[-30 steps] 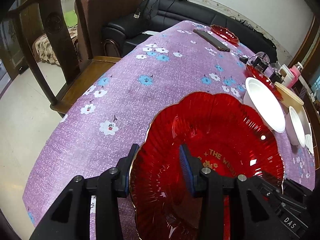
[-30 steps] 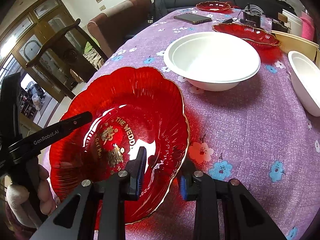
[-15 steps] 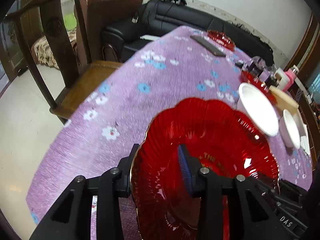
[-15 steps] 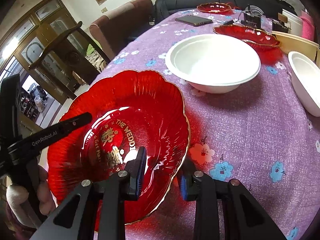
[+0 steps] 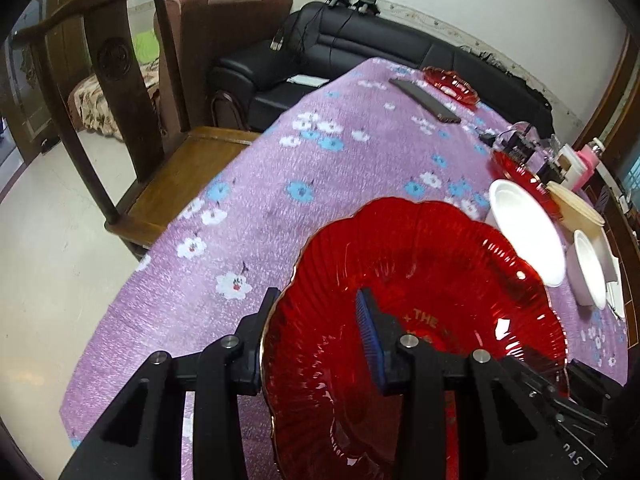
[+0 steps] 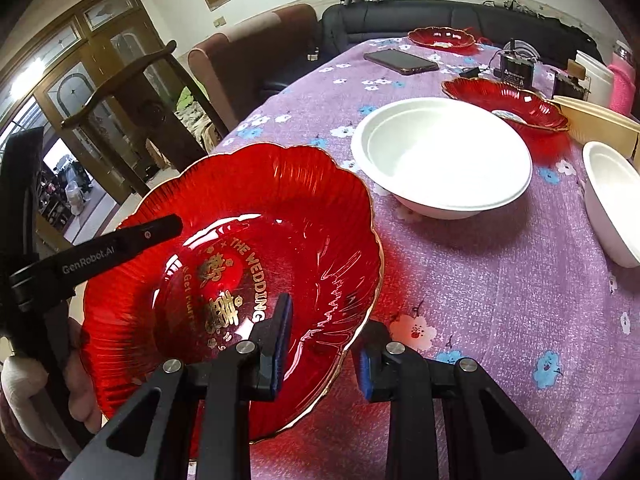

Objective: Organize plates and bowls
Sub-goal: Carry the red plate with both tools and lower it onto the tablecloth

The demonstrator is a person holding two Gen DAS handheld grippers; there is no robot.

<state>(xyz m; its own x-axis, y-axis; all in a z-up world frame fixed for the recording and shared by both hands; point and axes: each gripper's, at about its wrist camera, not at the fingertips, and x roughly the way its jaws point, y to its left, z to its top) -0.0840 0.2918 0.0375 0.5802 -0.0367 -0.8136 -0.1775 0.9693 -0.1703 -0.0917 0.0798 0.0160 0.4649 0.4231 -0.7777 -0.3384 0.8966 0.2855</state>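
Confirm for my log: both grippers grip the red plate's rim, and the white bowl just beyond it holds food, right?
Not quite. The right wrist view shows the white bowl empty. The left gripper and right gripper do straddle the red plate rim.

A bowl (image 6: 440, 156) sits beyond the plate (image 6: 240, 264), on the table (image 6: 480, 300).

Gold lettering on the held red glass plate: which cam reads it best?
Right wrist. The scalloped red glass plate faces that camera, and the gold "THE WEDDING" lettering shows nearly whole. In the left wrist view the same plate shows only "THE"; the tool's finger hides the rest.
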